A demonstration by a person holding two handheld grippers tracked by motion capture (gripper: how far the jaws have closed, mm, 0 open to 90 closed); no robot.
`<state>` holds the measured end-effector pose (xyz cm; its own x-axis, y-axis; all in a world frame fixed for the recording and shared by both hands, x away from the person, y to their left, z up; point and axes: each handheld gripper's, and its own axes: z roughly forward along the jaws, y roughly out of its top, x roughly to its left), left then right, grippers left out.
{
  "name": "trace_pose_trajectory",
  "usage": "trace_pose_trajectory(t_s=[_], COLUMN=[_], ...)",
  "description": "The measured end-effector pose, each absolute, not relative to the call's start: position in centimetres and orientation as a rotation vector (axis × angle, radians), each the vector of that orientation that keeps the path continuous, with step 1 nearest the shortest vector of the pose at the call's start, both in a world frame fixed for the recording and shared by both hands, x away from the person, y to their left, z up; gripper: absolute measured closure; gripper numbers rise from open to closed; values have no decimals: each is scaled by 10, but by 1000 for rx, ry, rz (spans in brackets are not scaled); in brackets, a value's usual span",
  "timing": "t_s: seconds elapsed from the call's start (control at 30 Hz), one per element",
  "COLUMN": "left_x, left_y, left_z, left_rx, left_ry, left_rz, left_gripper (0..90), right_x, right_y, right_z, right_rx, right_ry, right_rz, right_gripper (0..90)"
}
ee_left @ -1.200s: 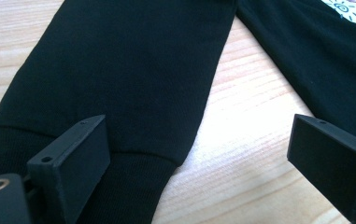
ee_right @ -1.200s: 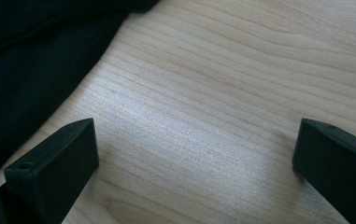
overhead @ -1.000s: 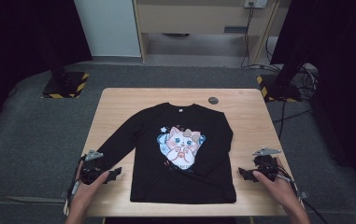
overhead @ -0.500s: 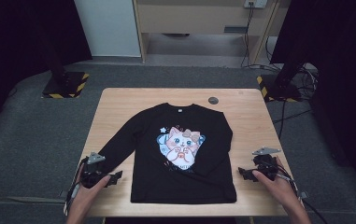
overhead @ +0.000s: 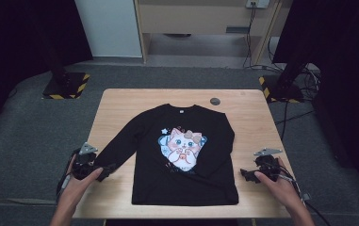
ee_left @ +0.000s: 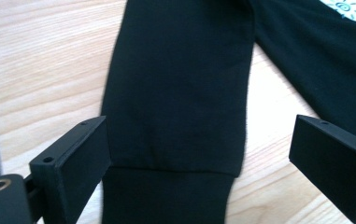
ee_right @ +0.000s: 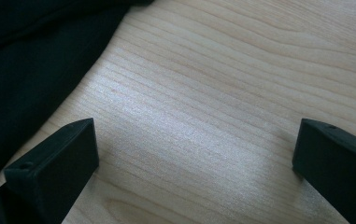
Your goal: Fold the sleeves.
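**A:** Nearest you, your left gripper point(overhead: 105, 170) has its jaws spread wide, one either side of the sleeve cuff point(ee_left: 166, 196). Nothing is pinched yet; the cuff lies flat between them on the table point(overhead: 120, 108).

**B:** And your right gripper point(overhead: 246, 174)?

**A:** Jaws released too, over bare wood just beside the sweatshirt's right hem edge point(ee_right: 21, 88). It holds nothing.

**B:** Where does the garment sit?

**A:** The black sweatshirt point(overhead: 186, 188) lies face up in the middle of the table, hem toward you, collar point(overhead: 181, 110) away. Its left sleeve point(overhead: 125, 141) runs out diagonally toward your left gripper; the other sleeve point(overhead: 222, 150) looks folded in across the body. Beyond the collar sits a small dark disc point(overhead: 215, 101).

**B:** How will it handle?

**A:** I'd judge it light, soft and limp: it will drape and drag rather than keep shape. Take the ribbed cuff, where the fabric is doubled, and bite through both layers. With your right, go for the hem corner. Lift before pulling, or the body will slide and wrinkle.
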<state>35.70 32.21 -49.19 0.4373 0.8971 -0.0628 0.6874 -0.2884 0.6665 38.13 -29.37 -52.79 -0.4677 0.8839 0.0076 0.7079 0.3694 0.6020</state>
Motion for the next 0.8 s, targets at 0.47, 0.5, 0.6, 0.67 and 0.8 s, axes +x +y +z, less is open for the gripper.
trace_pose_trajectory(t_s=[0.47,0.5,0.6,0.67,0.8], left_x=[368,368,368,368,369], left_y=[358,358,360,361,359], left_z=[-506,-506,-509,-514,-519], left_rx=[2054,2052,2065,2066,2073], left_ry=[1396,1399,1402,1408,1418], left_rz=[468,467,475,473,466], left_gripper=[60,60,63,71,82], right_x=[382,382,382,382,382], right_y=[-294,-294,-294,-294,-294], right_z=[-528,-527,-527,-528,-528], right_rx=[1398,1398,1394,1394,1394], right_ry=[2325,2326,2330,2327,2326], right_rz=[775,775,775,779,779], right_gripper=[3,3,3,4,4])
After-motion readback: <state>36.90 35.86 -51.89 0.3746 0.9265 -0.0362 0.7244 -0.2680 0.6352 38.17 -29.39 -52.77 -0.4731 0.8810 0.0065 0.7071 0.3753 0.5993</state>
